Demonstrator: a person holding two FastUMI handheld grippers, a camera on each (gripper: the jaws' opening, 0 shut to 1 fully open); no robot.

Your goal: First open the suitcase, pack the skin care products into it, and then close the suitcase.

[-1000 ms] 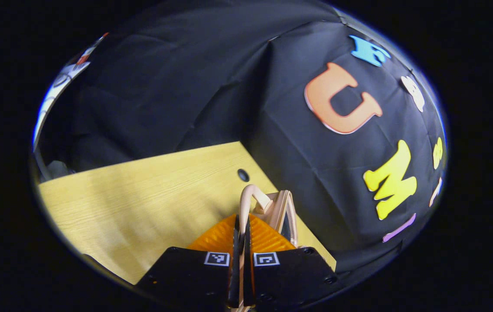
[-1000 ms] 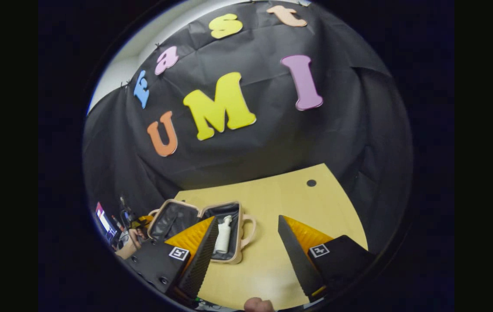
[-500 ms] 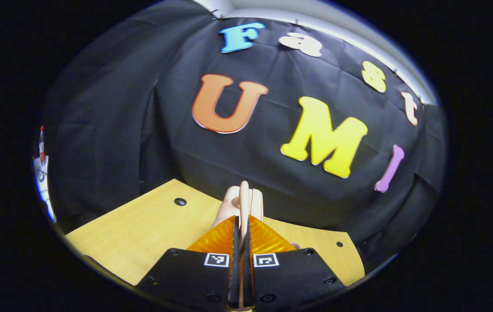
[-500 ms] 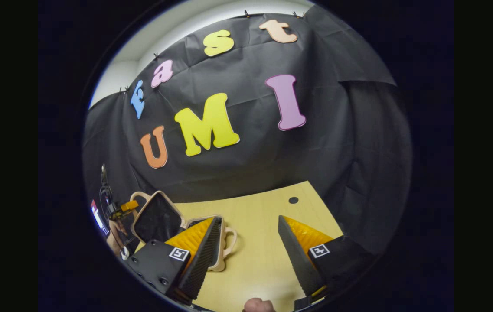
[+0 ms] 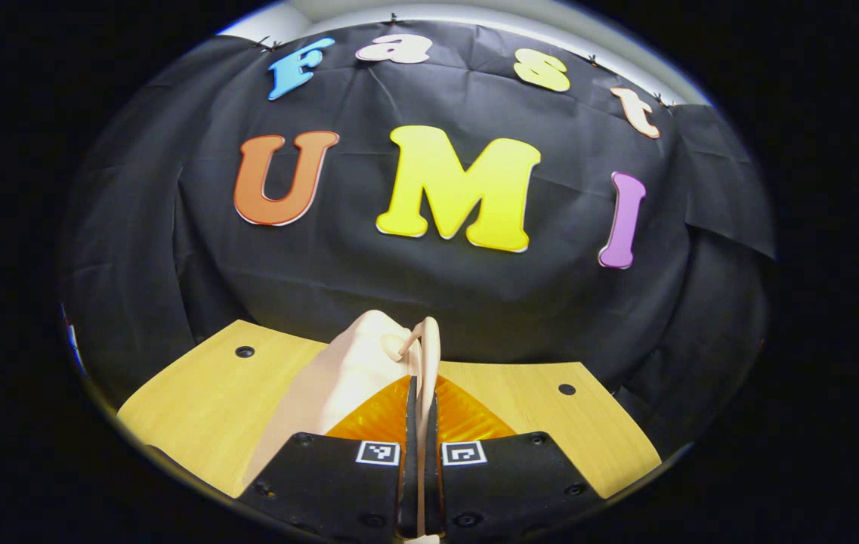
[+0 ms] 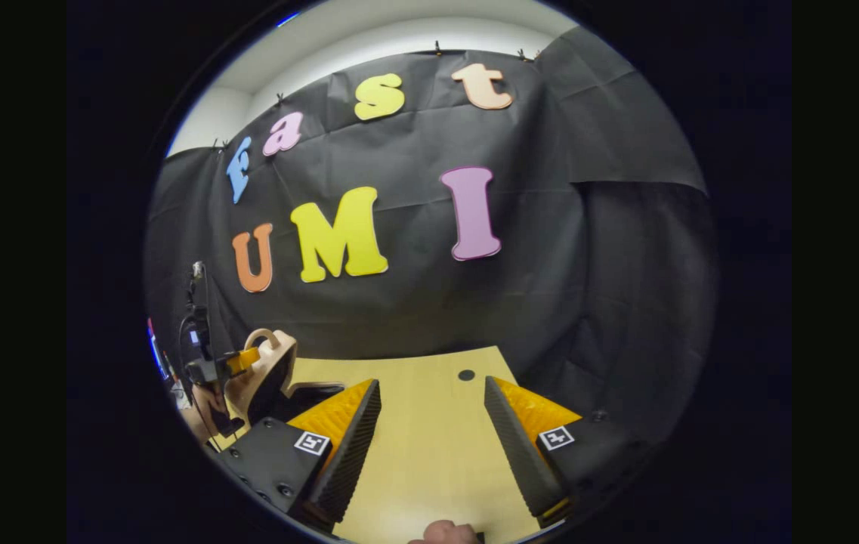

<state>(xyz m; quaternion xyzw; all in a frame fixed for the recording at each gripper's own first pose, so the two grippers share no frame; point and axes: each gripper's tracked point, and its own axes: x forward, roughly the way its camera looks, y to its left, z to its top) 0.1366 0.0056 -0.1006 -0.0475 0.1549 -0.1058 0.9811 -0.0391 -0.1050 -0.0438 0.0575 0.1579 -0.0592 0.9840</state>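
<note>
Left gripper [image 5: 419,423] pinches suitcase handle [image 5: 426,355] (table [image 5: 195,393] beneath).

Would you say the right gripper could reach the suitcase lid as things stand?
Probably yes: the right gripper is open, with bare table toward the suitcase lid, though the left gripper already holds its handle.

Nothing readable is showing; small square black-and-white markers [image 5: 378,452] are sitting on the tongs' bodies, carrying patterns, not words.
</note>
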